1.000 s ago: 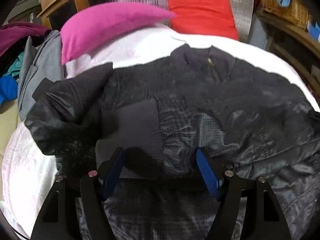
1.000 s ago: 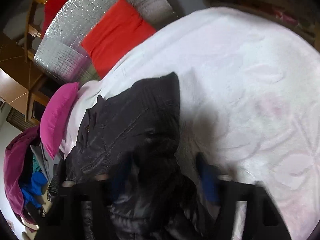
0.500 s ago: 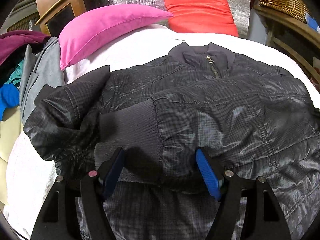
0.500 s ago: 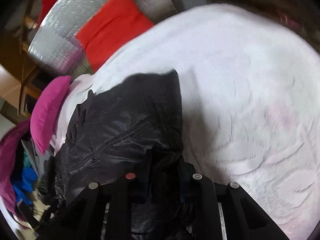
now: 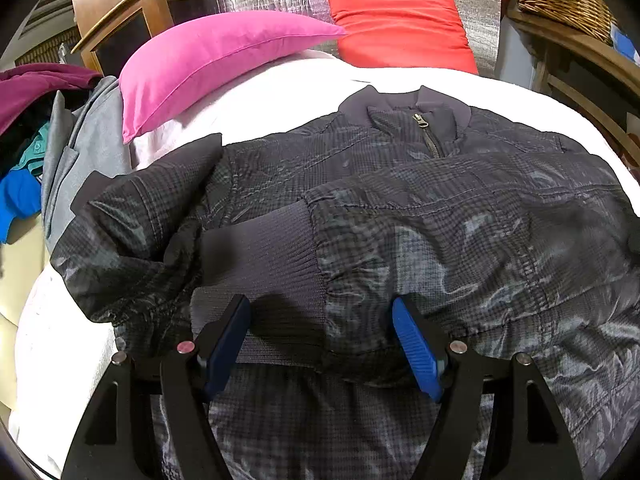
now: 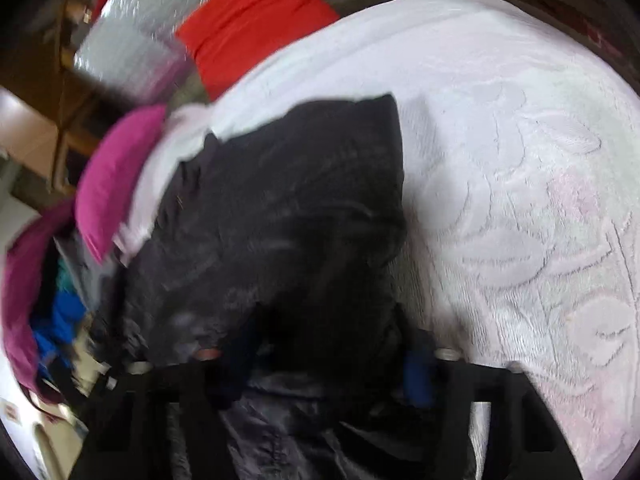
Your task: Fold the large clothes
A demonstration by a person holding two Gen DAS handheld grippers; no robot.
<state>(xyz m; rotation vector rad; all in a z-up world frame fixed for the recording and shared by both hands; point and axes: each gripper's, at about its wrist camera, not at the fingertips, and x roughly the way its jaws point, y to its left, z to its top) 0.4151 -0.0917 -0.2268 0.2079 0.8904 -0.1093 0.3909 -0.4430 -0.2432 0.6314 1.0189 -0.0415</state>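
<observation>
1. On the bed (image 5: 280, 92), a dark checked jacket (image 5: 440, 216) lies front up on the white cover, its collar toward the pink pillow (image 5: 216, 56) and the red cushion (image 5: 400, 24). One sleeve is folded across the chest, with its ribbed cuff (image 5: 264, 256) lying just ahead of the left tool (image 5: 322, 344).

2. Compared with a second ago, the left view is sharper and the jacket sits flatter, with the folded sleeve settled in place. The left tool has not shifted; its jaws stand well apart over the cuff and press on nothing.

3. The right tool (image 6: 332, 364) was clamped tight on dark fabric at the jacket's right edge half a second ago. Now its jaws are opening. The blurred view shows fabric between them, though the blue pads look clear of it.

4. My reading is that the sleeve fold on this side is laid down and being released.

5. The other sleeve (image 5: 132, 232) still bunches loosely at the jacket's far side, so it probably needs folding in before the body is doubled over.
</observation>
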